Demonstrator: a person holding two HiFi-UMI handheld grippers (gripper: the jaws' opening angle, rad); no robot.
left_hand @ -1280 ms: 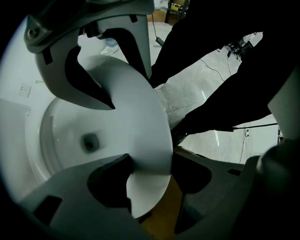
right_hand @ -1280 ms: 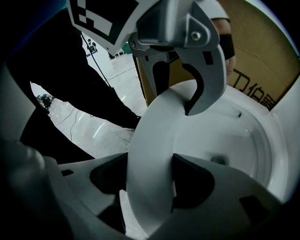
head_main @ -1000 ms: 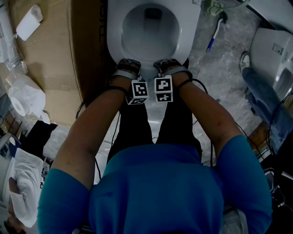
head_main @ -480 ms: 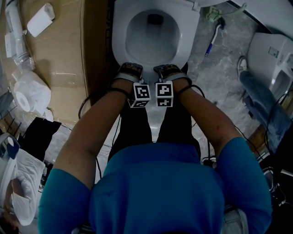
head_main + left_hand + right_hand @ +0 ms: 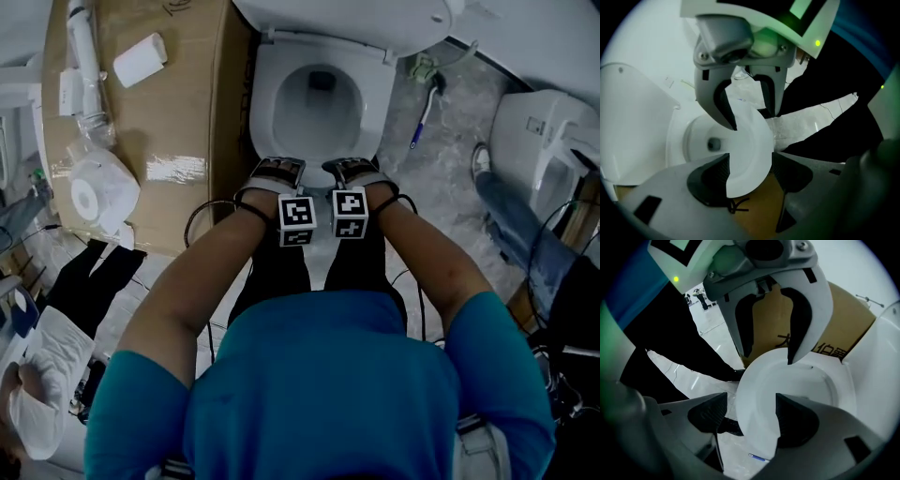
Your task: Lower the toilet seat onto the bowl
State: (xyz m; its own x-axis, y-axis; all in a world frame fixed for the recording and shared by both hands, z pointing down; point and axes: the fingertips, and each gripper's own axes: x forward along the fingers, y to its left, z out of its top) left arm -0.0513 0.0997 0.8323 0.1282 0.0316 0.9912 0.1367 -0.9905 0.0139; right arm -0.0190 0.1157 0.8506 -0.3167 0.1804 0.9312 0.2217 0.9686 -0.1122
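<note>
Both grippers have lifted away from the front rim of the white oval plastic toilet seat (image 5: pixel 265 112), where they rested a second ago. That seat lies flat on the white ceramic bowl (image 5: pixel 319 117), with the white lid (image 5: pixel 347 23) raised behind the bowl. The left gripper (image 5: pixel 278 173) and right gripper (image 5: pixel 352 171) hang side by side above the bowl's front edge, pointing steeply down. Each one's jaws have just been opening and now stand wide apart. The black fingers (image 5: pixel 710 176) grip nothing, and only the seat's curved rim shows far below the gap. A brown cardboard box (image 5: pixel 202 84) stands against the bowl's left side, bearing a white paper roll (image 5: pixel 94 192). A blue-handled brush (image 5: pixel 420 117) lies on the floor right of the bowl.
</note>
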